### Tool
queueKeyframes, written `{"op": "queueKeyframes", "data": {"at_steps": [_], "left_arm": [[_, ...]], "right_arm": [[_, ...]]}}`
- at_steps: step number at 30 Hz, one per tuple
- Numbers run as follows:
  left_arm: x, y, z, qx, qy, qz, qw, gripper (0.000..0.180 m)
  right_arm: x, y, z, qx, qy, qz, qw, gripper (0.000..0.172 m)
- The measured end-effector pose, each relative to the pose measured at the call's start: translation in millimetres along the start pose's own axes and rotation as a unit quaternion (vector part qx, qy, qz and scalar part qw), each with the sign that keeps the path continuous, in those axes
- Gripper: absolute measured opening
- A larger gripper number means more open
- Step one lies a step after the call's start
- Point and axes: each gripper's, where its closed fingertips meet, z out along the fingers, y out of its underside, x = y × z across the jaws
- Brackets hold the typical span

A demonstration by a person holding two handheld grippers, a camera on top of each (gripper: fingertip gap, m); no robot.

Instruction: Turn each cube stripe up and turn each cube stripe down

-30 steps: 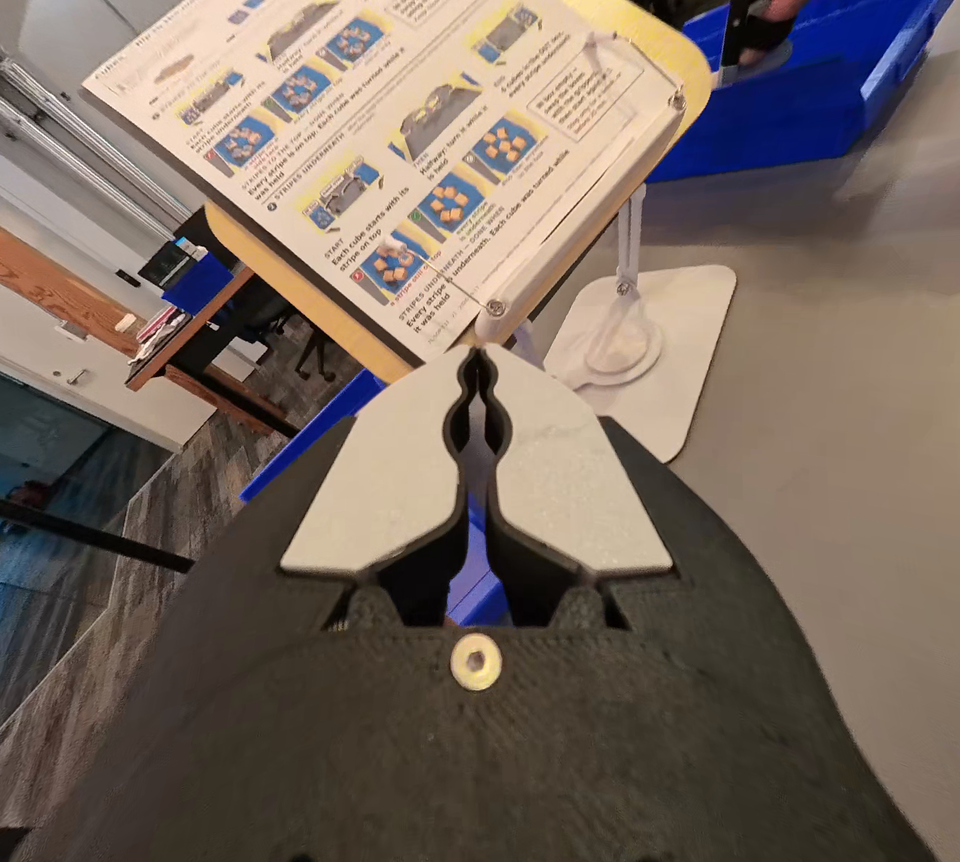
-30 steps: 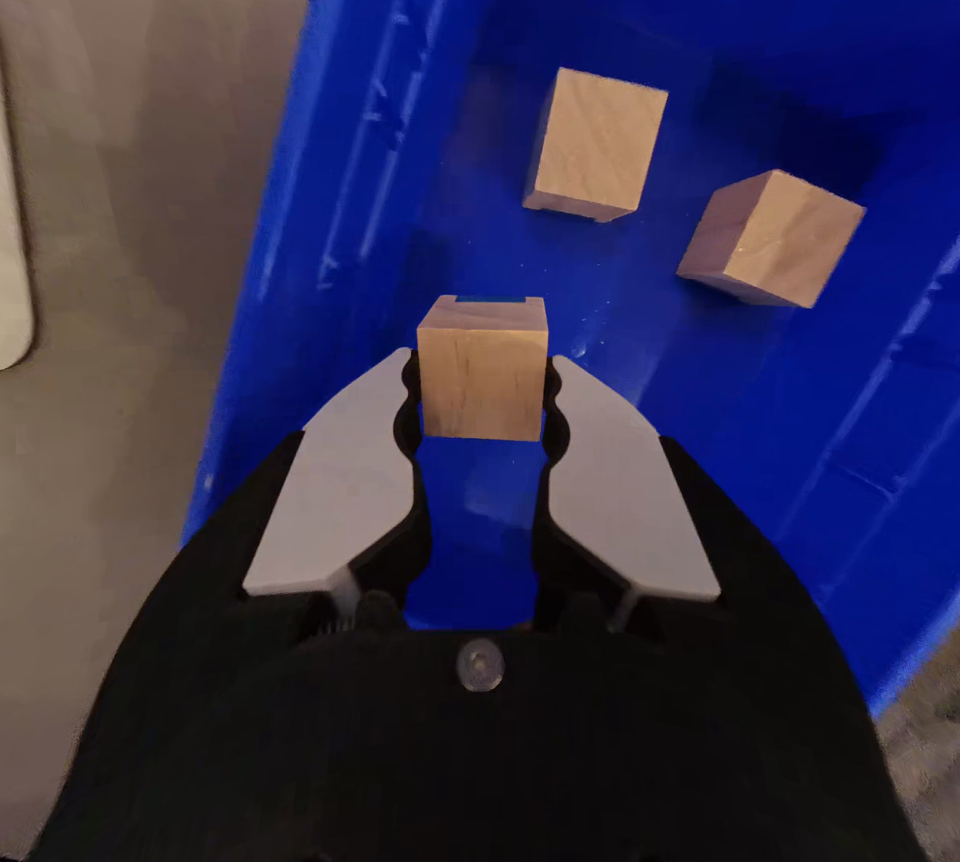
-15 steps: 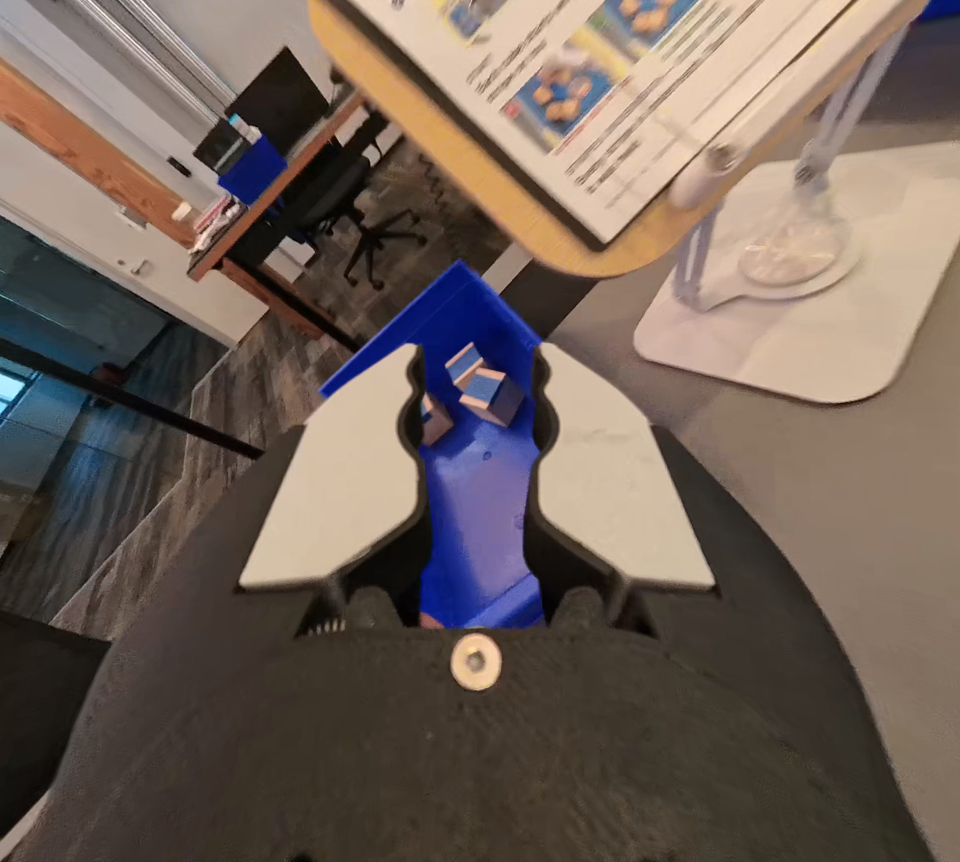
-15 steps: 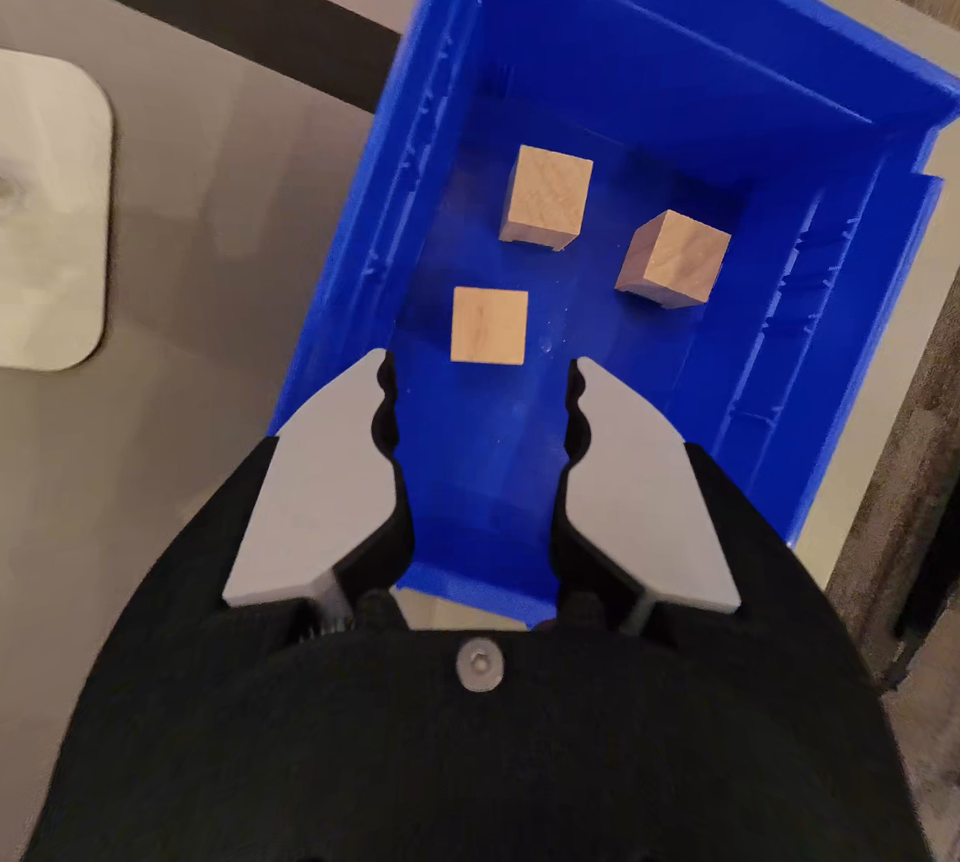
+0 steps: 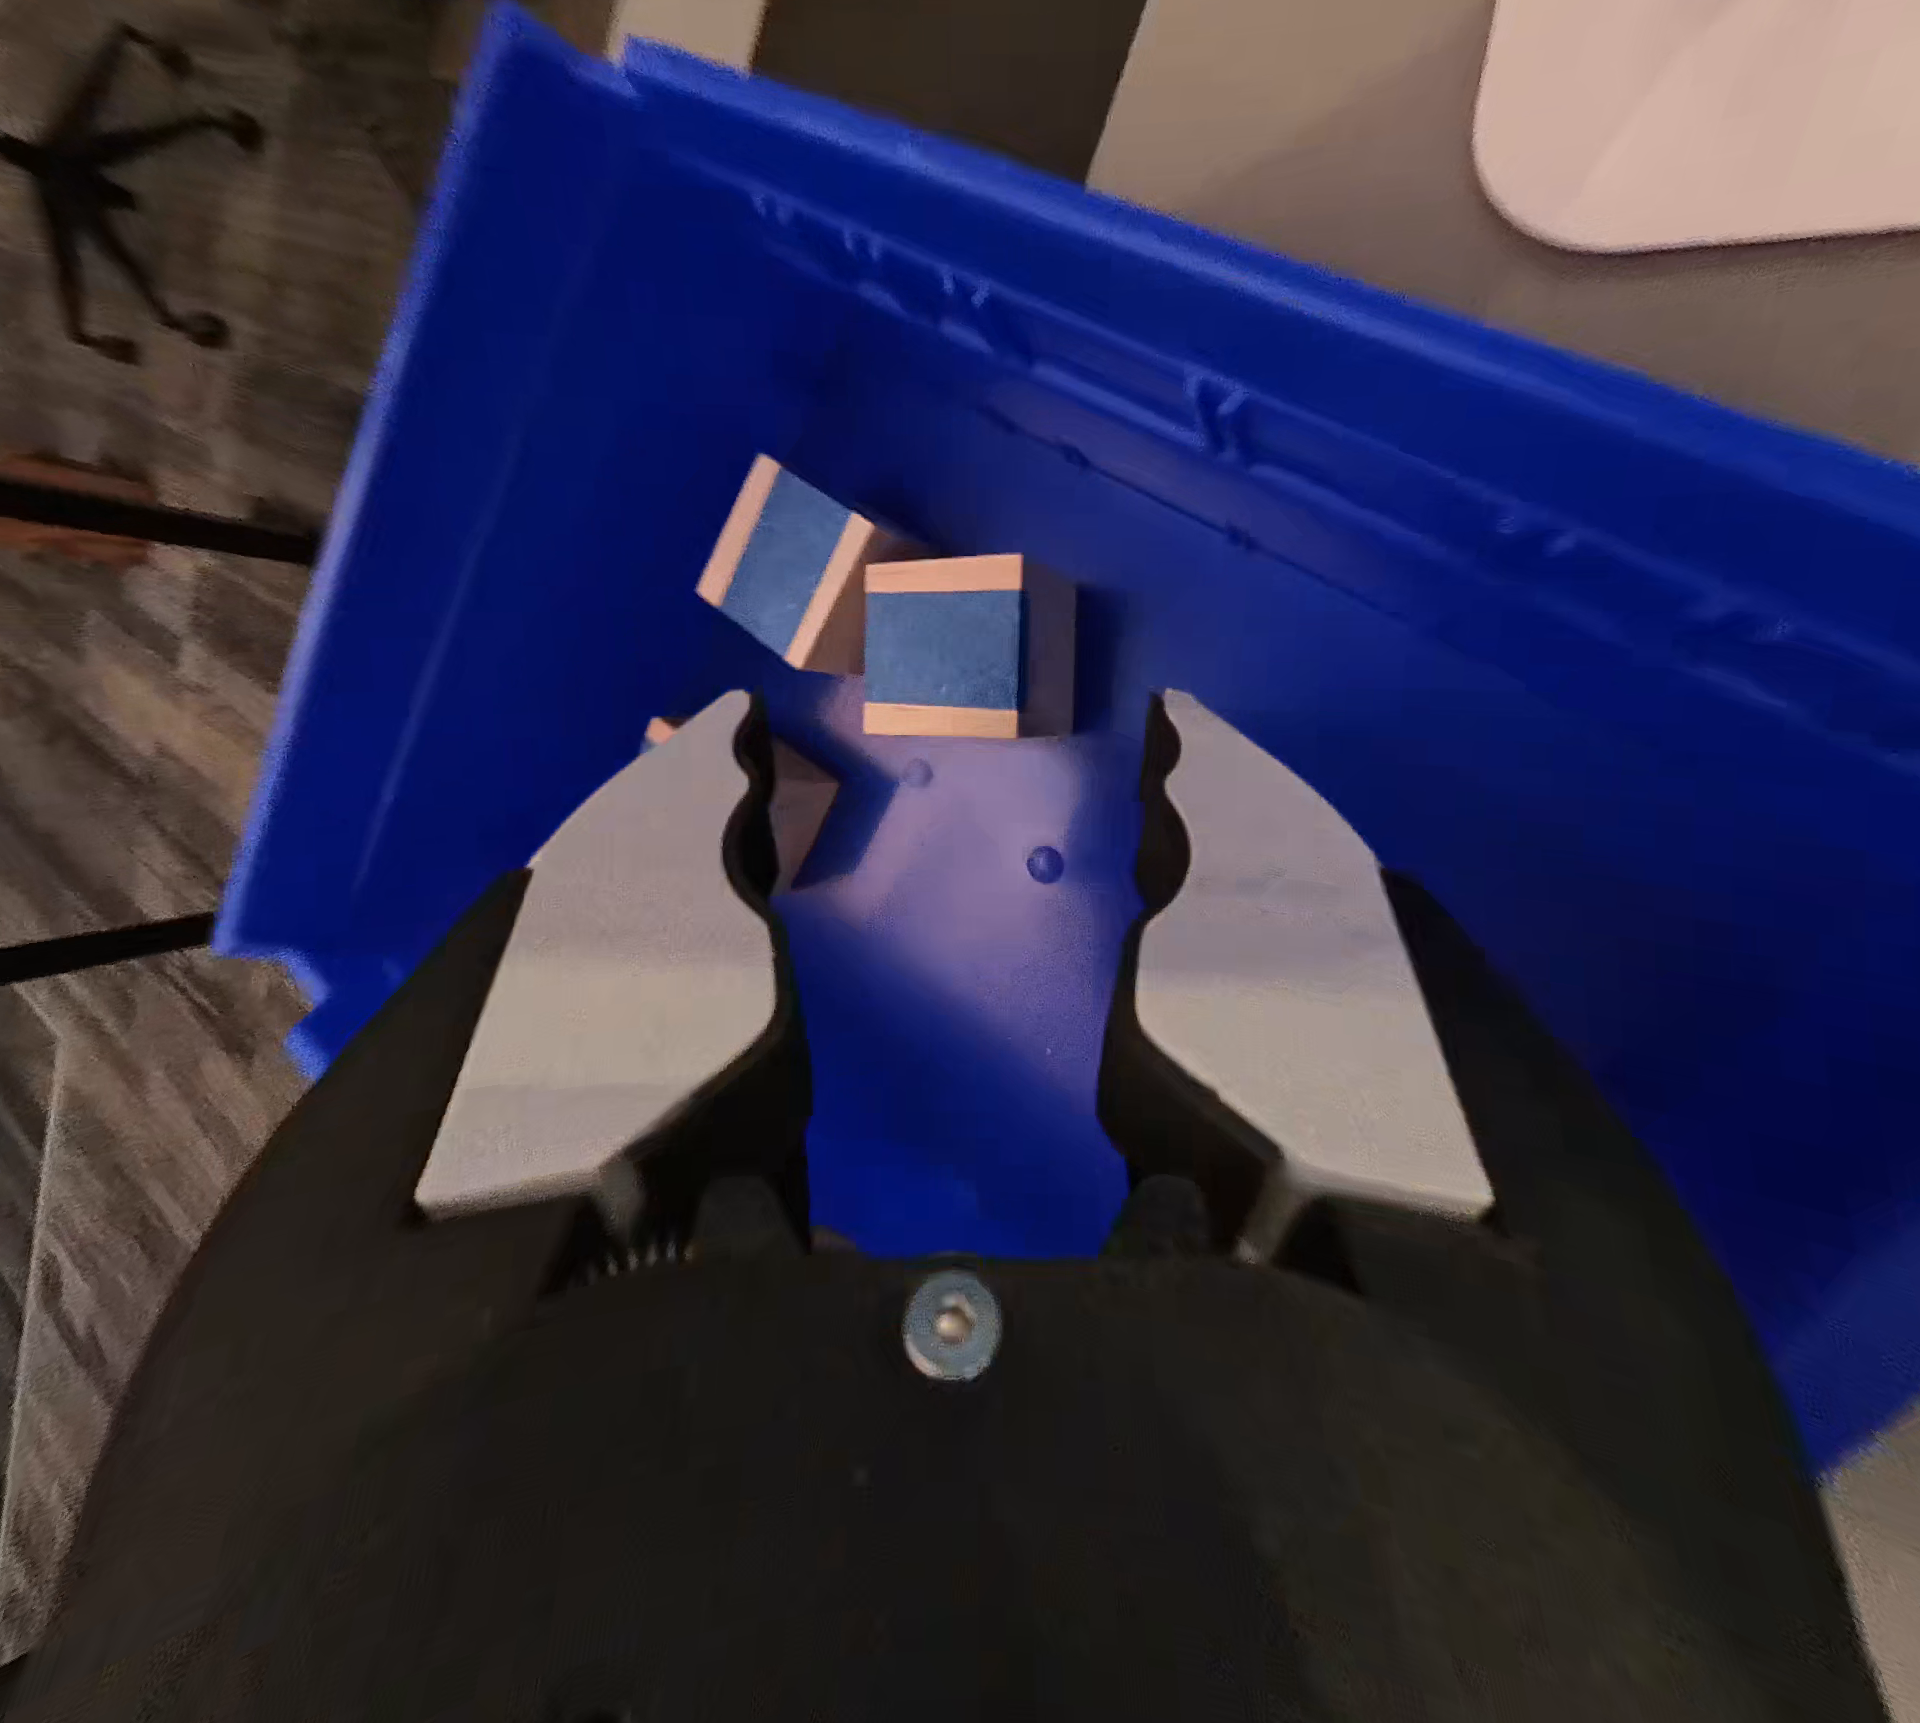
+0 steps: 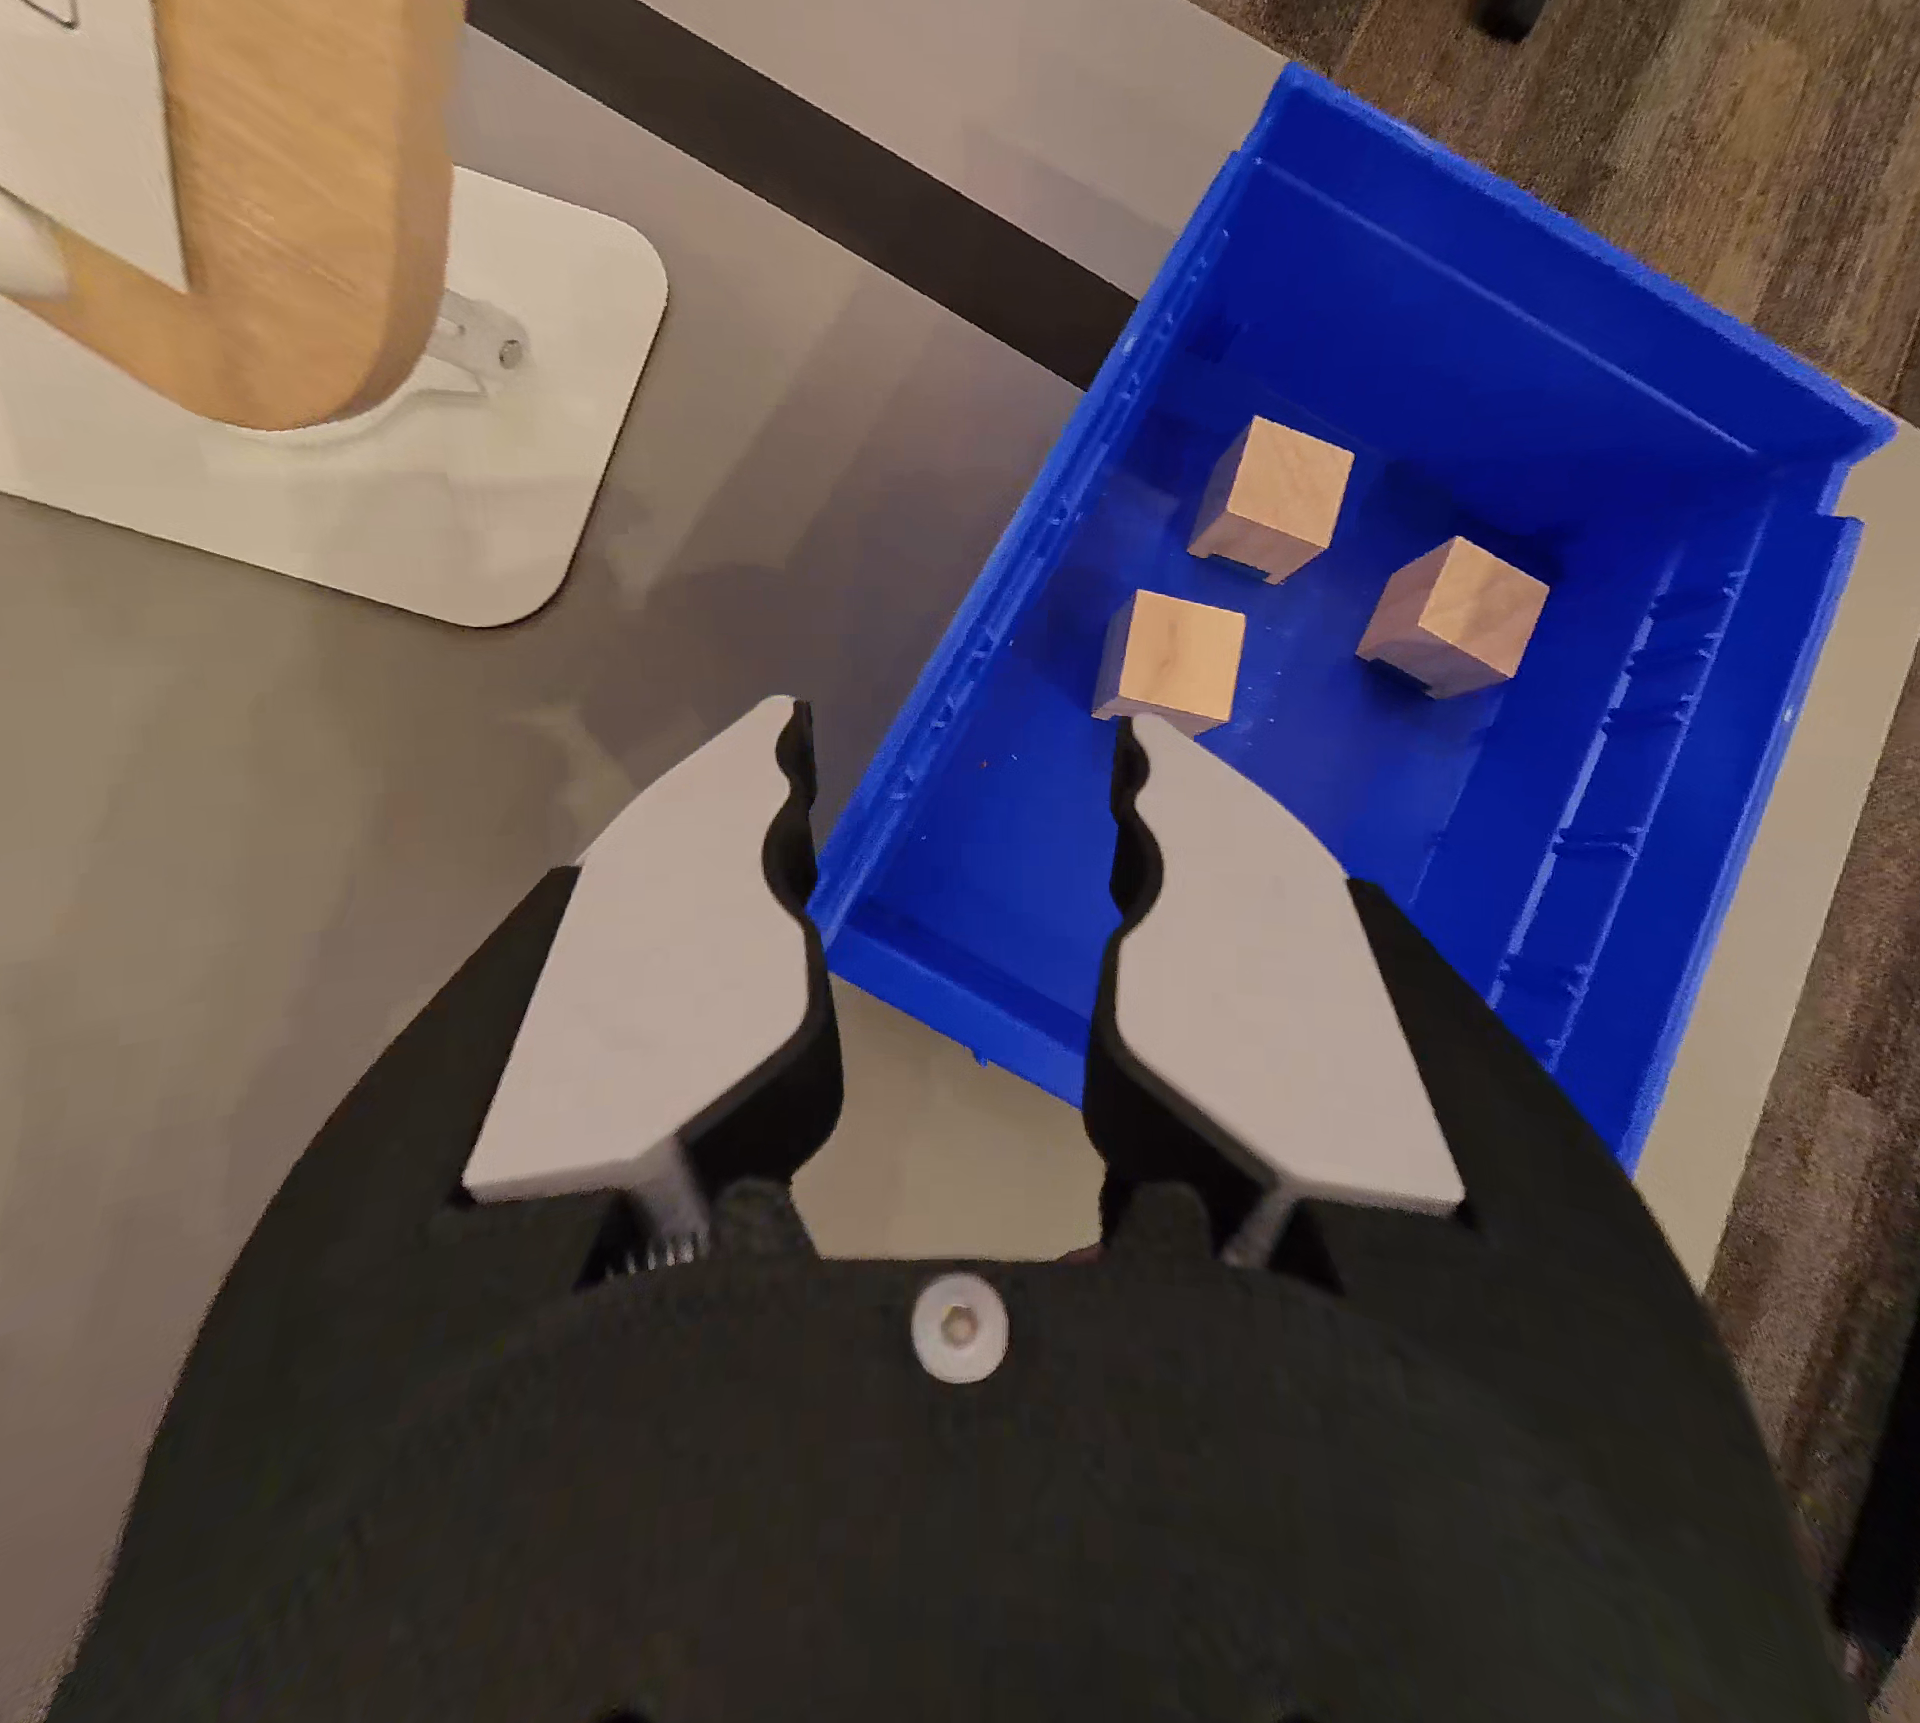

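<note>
both jaws apart, nothing held: left hand-held gripper point(image 5: 951, 707) over striped cubes point(image 5: 940, 645), right hand-held gripper point(image 6: 961, 723) beside blue bin point(image 6: 1558, 302)

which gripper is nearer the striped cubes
Left. The left gripper hangs open just short of the striped cubes in their blue bin; the right gripper is over another bin of plain-topped cubes.

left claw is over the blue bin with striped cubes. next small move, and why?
Probably ease the left claw forward and down to straddle the nearest striped cube. It is open and empty, and that cube sits stripe up just past the fingertips, roughly in line with the gap. A second cube sits right beside it, so keep the left finger clear.
</note>
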Motion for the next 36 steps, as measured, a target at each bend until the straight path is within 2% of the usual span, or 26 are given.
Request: {"op": "queueKeyframes", "data": {"at_steps": [4, 7, 9, 12, 16, 19, 22, 25, 28, 31, 36], "left_arm": [[-3.2, 14.1, 32.9, -0.037, 0.024, -0.016, 0.999, 0.073], [-4.3, 17.7, 46.2, -0.051, 0.034, -0.025, 0.998, 0.063], [-0.8, 19.9, 51.4, -0.060, 0.045, -0.026, 0.997, 0.048], [-2.0, 21.3, 49.5, -0.061, 0.040, -0.044, 0.996, 0.047], [1.2, 14.4, 20.0, -0.017, 0.013, -0.063, 0.998, 0.047], [3.9, -7.4, -32.9, 0.075, -0.034, -0.080, 0.993, 0.047], [20.2, -38.2, -105.0, 0.181, -0.083, -0.073, 0.977, 0.047], [55.2, -76.8, -178.8, 0.268, -0.135, -0.023, 0.954, 0.046], [99.2, -119.1, -235.5, 0.350, -0.165, 0.007, 0.922, 0.047], [146.2, -158.9, -269.1, 0.405, -0.184, 0.052, 0.894, 0.046], [206.7, -208.8, -295.9, 0.476, -0.174, 0.096, 0.856, 0.046]], "right_arm": [[-9.0, -0.6, 0.9, 0.006, -0.010, -0.007, 1.000, 0.055], [-15.4, -1.1, 2.9, 0.005, -0.014, -0.016, 1.000, 0.055], [-18.4, -2.4, 3.2, 0.007, -0.013, -0.023, 1.000, 0.054], [-26.2, -8.1, -0.3, 0.021, -0.020, -0.028, 0.999, 0.054], [-51.2, -22.9, -14.2, 0.061, -0.051, -0.041, 0.996, 0.054], [-98.5, -46.1, -35.5, 0.127, -0.146, -0.041, 0.980, 0.053], [-163.3, -74.3, -67.0, 0.202, -0.284, -0.037, 0.937, 0.051], [-226.4, -97.8, -96.1, 0.258, -0.382, -0.056, 0.886, 0.051], [-283.6, -116.8, -120.9, 0.283, -0.510, -0.024, 0.812, 0.055], [-325.5, -127.8, -124.3, 0.255, -0.614, 0.033, 0.746, 0.067], [-371.2, -126.0, -120.4, 0.196, -0.715, 0.095, 0.664, 0.073]]}}
